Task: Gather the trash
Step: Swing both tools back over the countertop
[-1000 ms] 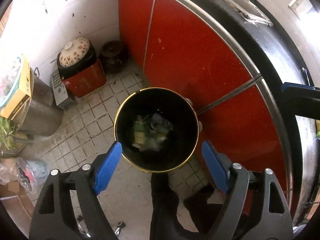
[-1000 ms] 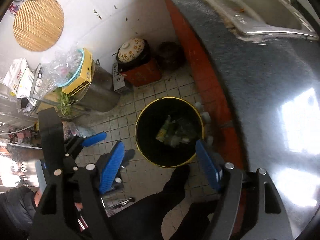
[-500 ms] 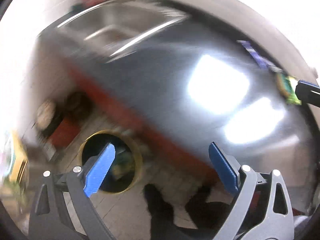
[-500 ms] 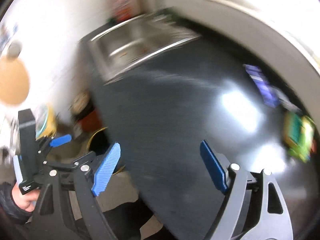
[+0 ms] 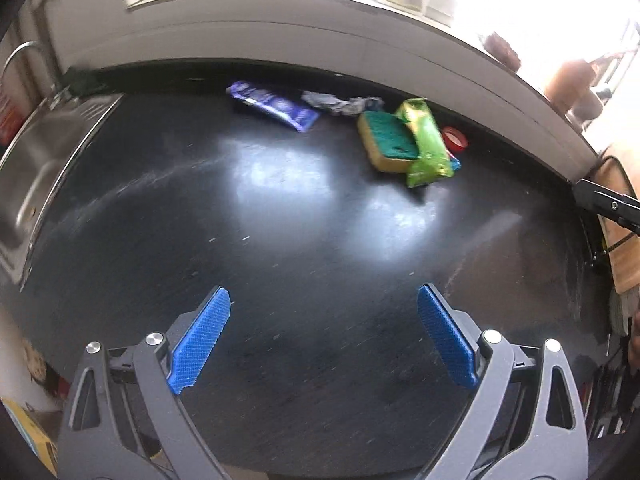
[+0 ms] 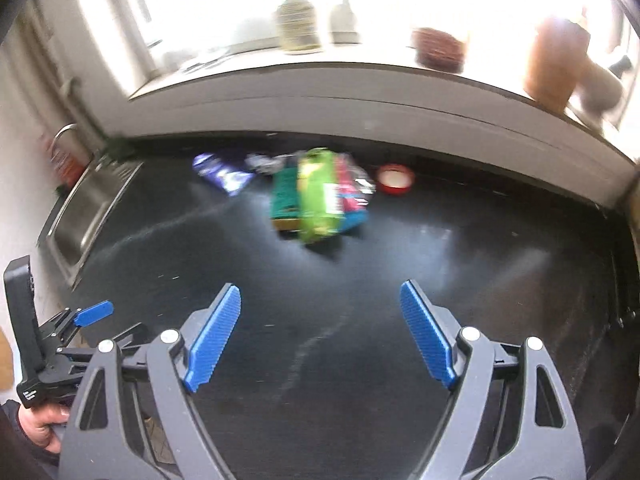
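Trash lies at the back of the black countertop (image 5: 320, 240): a purple wrapper (image 5: 274, 105), a crumpled grey wrapper (image 5: 340, 103), a green snack bag (image 5: 426, 142) lying over a green-and-yellow sponge (image 5: 386, 140), and a red lid (image 5: 454, 139). In the right wrist view the green bag (image 6: 320, 196), a pink-and-blue packet (image 6: 352, 196), the purple wrapper (image 6: 224, 174) and the red lid (image 6: 396, 178) show. My left gripper (image 5: 323, 340) and right gripper (image 6: 320, 330) are open and empty, above the counter's front part, well short of the trash.
A steel sink (image 5: 36, 176) lies at the counter's left end. Bottles and jars (image 6: 298, 24) stand on the windowsill behind. A wooden board (image 5: 624, 216) stands at the right end. The left gripper's body (image 6: 40, 344) shows low left in the right wrist view.
Both grippers swung up from over the floor bin to face the countertop. The bin has left both views. Both stay open and empty.
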`<state>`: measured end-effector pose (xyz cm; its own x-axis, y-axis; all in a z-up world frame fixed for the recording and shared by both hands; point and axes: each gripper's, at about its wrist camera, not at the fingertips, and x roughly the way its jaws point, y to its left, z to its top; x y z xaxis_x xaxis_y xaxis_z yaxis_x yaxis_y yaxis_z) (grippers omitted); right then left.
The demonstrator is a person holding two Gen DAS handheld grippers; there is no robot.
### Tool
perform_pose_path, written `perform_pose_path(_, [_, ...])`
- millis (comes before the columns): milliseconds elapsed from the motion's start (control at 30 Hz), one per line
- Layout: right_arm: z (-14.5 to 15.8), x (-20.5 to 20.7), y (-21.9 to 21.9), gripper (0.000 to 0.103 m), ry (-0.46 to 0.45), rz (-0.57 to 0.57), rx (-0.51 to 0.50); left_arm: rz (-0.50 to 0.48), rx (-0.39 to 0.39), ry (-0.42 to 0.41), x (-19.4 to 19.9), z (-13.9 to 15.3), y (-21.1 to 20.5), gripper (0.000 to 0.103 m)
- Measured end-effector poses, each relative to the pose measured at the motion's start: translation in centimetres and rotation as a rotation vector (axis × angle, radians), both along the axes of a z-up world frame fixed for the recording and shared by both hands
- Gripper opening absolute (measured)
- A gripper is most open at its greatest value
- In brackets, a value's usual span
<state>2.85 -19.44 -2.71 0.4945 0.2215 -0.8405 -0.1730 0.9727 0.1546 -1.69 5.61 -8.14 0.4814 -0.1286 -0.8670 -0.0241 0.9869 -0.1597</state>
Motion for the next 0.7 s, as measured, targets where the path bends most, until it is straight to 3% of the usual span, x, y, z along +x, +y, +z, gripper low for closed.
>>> perform_pose_path(300, [-1.3,3.2,-2.8,0.080,0.018,-0.023,0.013,0.085,0.006,0.045,4.9,-0.9,-0.4,0.092])
perform_pose_path(500, [-3.1,7.0,-2.8,0.080,0.055,-0.023,0.012,0.228,-0.035,0.060,11.9,-1.7,2.0,0.092])
perform_pose_path(700, [-5.2,10.5,-3.2,0.080,0.097,-0.030,-0.007,0.408,-0.112,0.126,20.2,-5.0,5.4,0.092])
